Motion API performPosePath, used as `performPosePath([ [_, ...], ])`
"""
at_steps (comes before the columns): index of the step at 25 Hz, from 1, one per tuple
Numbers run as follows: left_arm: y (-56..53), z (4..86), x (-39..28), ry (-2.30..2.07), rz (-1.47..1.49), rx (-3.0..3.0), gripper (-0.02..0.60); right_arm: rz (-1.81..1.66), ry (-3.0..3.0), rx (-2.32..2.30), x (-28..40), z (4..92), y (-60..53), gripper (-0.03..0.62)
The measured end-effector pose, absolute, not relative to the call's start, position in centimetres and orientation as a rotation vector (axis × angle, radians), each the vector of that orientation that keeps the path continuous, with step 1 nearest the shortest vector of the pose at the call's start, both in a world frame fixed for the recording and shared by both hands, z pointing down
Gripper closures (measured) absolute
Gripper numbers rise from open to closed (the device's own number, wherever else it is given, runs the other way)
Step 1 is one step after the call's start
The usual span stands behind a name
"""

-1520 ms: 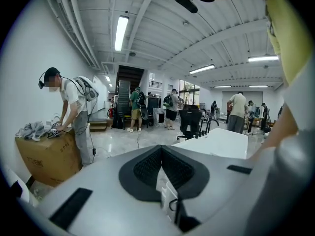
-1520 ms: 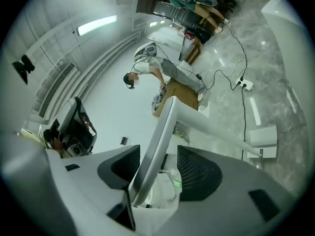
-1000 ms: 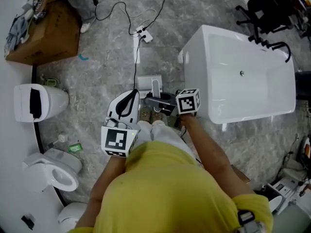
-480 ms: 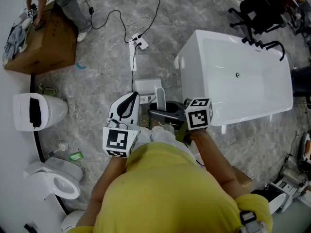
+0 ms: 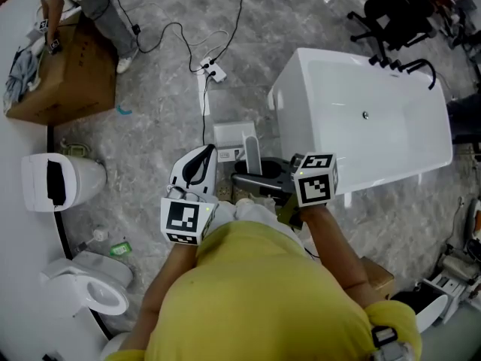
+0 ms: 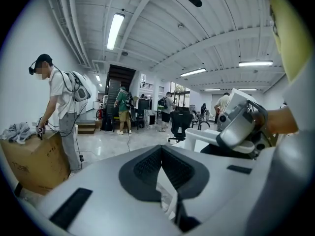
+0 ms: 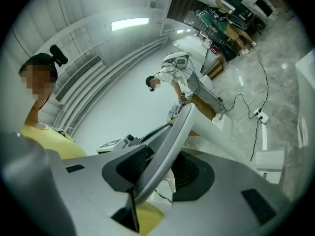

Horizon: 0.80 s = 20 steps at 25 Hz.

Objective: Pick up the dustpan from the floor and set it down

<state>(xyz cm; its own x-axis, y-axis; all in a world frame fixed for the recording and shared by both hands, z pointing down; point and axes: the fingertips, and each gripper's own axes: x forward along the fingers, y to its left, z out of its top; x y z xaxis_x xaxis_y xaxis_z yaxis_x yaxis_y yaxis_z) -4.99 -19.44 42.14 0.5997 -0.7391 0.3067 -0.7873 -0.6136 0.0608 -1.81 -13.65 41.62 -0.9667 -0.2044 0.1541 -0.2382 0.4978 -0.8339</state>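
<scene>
The white dustpan [image 5: 233, 135] hangs over the grey floor in front of my feet, its long handle [image 5: 253, 155] running back into my right gripper [image 5: 254, 180]. In the right gripper view the grey handle [image 7: 170, 141] lies between the jaws of the right gripper [image 7: 165, 166] and touches the pads; the jaws are opening slightly around it. The pan [image 7: 269, 160] shows low at the right. My left gripper [image 5: 199, 156] is beside the dustpan on its left, shut and empty. In its own view the left gripper [image 6: 162, 166] has only a sliver of gap.
A white bathtub [image 5: 361, 119] stands close on the right. Toilets [image 5: 90, 280] and a white unit [image 5: 60, 179] line the left wall. A cardboard box [image 5: 68, 74] with a person beside it, a power strip [image 5: 212, 70] with cables, and a black chair [image 5: 398, 13] are farther off.
My right gripper has risen with the dustpan handle in it, lifting the pan off the floor. The left gripper has stayed where it was.
</scene>
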Motion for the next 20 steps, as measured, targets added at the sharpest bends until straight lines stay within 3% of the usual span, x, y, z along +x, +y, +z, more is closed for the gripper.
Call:
performPosePath([
  [20, -19.1, 42.7, -5.1, -1.253, 0.406, 2.622, 0.58, 1.543, -2.649, 0.457, -1.5, 43.5, -14.2, 0.425],
])
